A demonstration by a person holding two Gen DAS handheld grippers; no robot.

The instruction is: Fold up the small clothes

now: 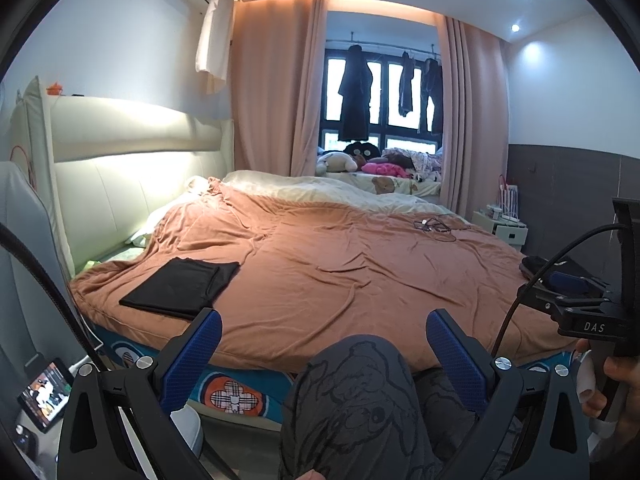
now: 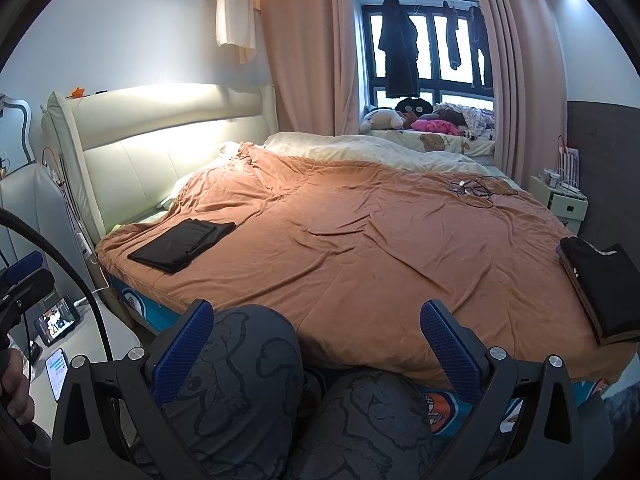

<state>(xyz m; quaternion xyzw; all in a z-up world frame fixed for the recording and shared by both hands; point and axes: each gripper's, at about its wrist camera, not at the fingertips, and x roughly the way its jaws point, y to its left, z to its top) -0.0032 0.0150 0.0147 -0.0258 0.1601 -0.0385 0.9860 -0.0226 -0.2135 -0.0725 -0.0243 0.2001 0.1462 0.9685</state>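
1. At 6 o'clock in both wrist views, the person's knees [image 1: 352,396], in grey trousers printed with a cartoon figure, fill the space in front of the bed's near edge.
2. Left gripper [image 1: 324,344]: it is held level, pointing across the bed towards the window. Its blue-padded fingers [image 1: 192,360] stand wide apart with nothing between them but air above one knee; they touch no cloth.
3. Right gripper [image 2: 316,340]: it has the same level, forward pose, with fingers [image 2: 450,346] equally wide apart and nothing held. One knee sits under the left finger.
4. In the left wrist view the right gripper's body shows at 3 o'clock, with the person's hand [image 1: 608,384] wrapped round its handle. In the right wrist view the other hand [image 2: 14,388] shows at 8 o'clock on the left gripper's handle.
5. A folded black garment [image 1: 182,286] lies flat on the orange blanket [image 1: 340,264] at about 9 o'clock, near the headboard [image 1: 120,160] and well ahead of both grippers.
6. A stack of dark folded clothes [image 2: 604,292] sits at the blanket's edge at 3 o'clock in the right wrist view.
7. A tangle of cables [image 2: 474,190] lies on the blanket at about 1 o'clock.
8. A lit phone [image 2: 56,320] stands on the side table at 8 o'clock.
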